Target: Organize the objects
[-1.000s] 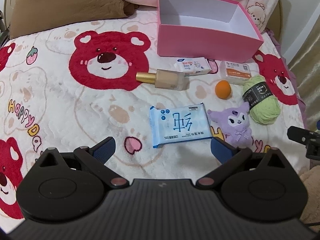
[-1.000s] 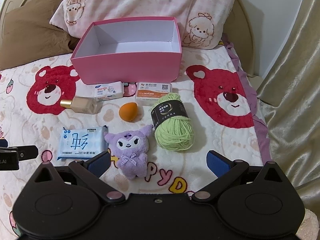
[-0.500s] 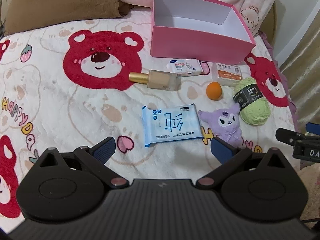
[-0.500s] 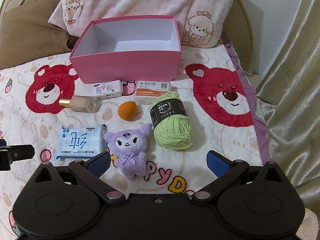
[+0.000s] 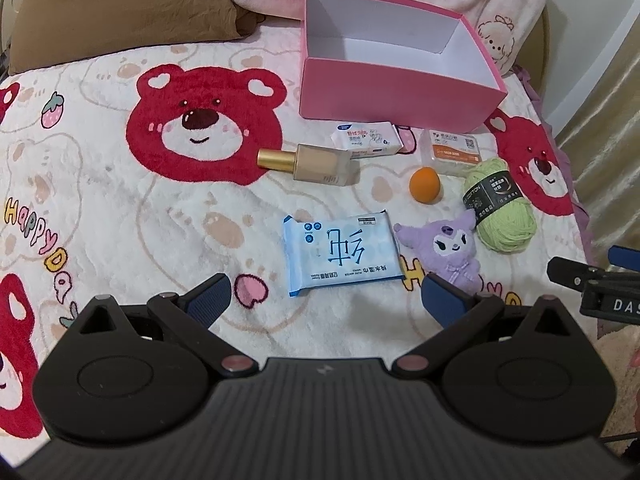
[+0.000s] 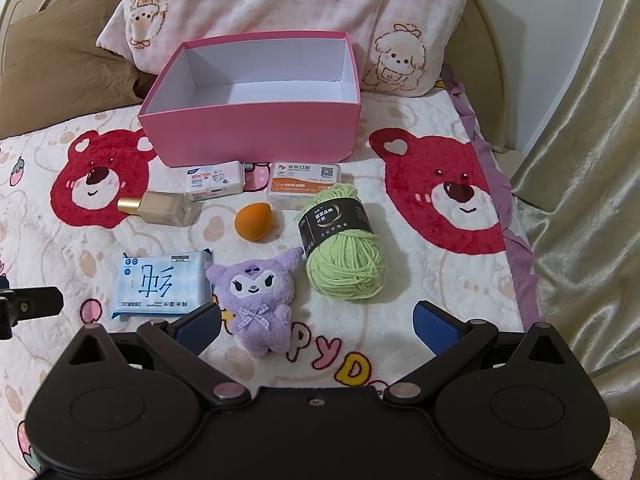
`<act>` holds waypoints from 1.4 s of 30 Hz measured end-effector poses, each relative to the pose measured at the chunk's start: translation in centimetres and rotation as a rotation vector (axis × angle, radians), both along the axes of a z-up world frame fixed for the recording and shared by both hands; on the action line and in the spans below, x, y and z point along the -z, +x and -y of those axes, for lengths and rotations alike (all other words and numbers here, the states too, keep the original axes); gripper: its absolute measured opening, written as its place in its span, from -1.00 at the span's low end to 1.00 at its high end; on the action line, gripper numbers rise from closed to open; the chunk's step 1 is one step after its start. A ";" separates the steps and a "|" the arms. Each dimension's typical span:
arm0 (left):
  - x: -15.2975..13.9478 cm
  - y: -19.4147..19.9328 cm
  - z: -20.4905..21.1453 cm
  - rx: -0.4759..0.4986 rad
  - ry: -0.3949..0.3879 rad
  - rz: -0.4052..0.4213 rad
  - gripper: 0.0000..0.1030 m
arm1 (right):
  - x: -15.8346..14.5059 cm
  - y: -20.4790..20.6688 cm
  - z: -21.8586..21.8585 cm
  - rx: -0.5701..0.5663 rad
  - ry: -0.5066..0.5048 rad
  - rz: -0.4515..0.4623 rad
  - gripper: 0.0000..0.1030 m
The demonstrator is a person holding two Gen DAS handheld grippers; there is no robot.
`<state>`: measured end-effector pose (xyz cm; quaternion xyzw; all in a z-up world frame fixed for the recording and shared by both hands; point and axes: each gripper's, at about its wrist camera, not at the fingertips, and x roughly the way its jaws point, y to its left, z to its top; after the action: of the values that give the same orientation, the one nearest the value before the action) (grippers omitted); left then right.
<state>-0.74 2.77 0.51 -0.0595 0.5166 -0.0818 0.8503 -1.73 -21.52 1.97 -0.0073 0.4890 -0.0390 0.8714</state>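
Note:
An open pink box (image 5: 392, 94) (image 6: 256, 132) stands at the back of the bed, empty inside. In front of it lie a small white pack (image 5: 366, 140), a clear case with an orange label (image 5: 452, 152), a beige bottle with a gold cap (image 5: 316, 164), an orange sponge (image 5: 425, 184), green yarn (image 5: 502, 208) (image 6: 346, 264), a purple plush (image 5: 448, 250) (image 6: 256, 300) and a blue wipes pack (image 5: 342, 254) (image 6: 162, 284). My left gripper (image 5: 326, 300) is open and empty, just short of the wipes pack. My right gripper (image 6: 318, 326) is open and empty, near the plush and yarn.
The bed has a bear-print blanket (image 5: 120, 200). A brown pillow (image 5: 120, 12) and a pink pillow (image 6: 280, 4) lie behind the box. A beige curtain (image 6: 580, 200) hangs at the right past the bed edge. The right gripper's tip shows in the left wrist view (image 5: 592, 280).
Both grippers have drawn back and risen a little, so the objects look smaller and farther. Nothing on the bed has moved. Both grippers stay open.

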 end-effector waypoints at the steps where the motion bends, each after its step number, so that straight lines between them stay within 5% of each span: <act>1: 0.1 0.0 0.0 0.001 0.002 -0.002 1.00 | 0.0 0.0 0.0 -0.001 0.000 0.000 1.00; 19: -1.2 0.6 0.2 0.047 0.024 0.014 0.99 | -1.0 -0.2 0.2 -0.013 -0.003 0.022 1.00; 27: -5.0 2.5 1.0 0.173 0.110 0.080 0.93 | -4.9 -0.9 0.5 -0.187 0.113 0.228 1.00; 30: -6.1 3.5 1.5 0.211 0.118 0.101 0.93 | -5.2 -0.4 -0.1 -0.249 0.070 0.296 1.00; 34: -6.2 4.9 2.6 0.253 0.154 0.153 0.94 | -4.1 2.4 -0.1 -0.262 0.051 0.225 1.00; 39: -3.4 7.2 3.3 0.307 0.071 0.113 0.94 | -1.7 4.4 -0.4 -0.298 0.201 0.127 1.00; 42: -0.7 7.8 3.7 0.334 0.091 0.092 0.93 | 0.3 4.6 -1.8 -0.345 0.268 0.086 1.00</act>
<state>7.03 -0.88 1.18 0.0697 0.4830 -0.2012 0.8494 2.85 -19.72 1.63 0.0265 0.4438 0.1759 0.8783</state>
